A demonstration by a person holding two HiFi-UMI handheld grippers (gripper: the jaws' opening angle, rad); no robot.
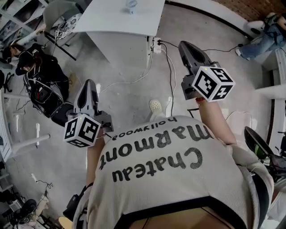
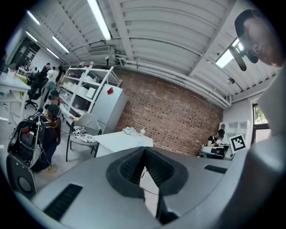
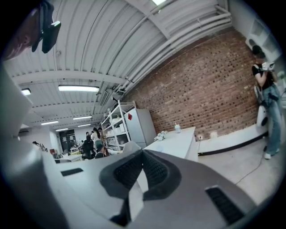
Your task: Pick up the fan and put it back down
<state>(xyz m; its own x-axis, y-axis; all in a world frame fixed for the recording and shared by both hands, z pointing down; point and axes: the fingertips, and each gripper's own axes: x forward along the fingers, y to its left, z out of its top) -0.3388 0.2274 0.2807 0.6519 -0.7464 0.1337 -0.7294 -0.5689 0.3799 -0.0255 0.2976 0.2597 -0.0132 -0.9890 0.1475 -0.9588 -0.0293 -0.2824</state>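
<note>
A white table (image 1: 120, 18) stands ahead of me, at the top of the head view. A small pale object (image 1: 131, 5) sits on its far part; too small to tell if it is the fan. The left gripper view shows the same table (image 2: 120, 139) with two small things (image 2: 134, 130) on it, and the right gripper view shows them too (image 3: 169, 131). My left gripper (image 1: 88, 86) and right gripper (image 1: 186, 45) hang in the air over the floor, well short of the table, both shut and holding nothing. Their jaws meet at the tips (image 2: 144, 150) (image 3: 142, 153).
A grey chair (image 1: 62, 20) stands left of the table. A person in black with a cap (image 1: 31, 60) and a dark backpack (image 1: 44, 96) are at the left. Cables (image 1: 170, 71) run across the concrete floor from a power strip (image 1: 156, 44). Another person (image 1: 266, 36) sits at the upper right.
</note>
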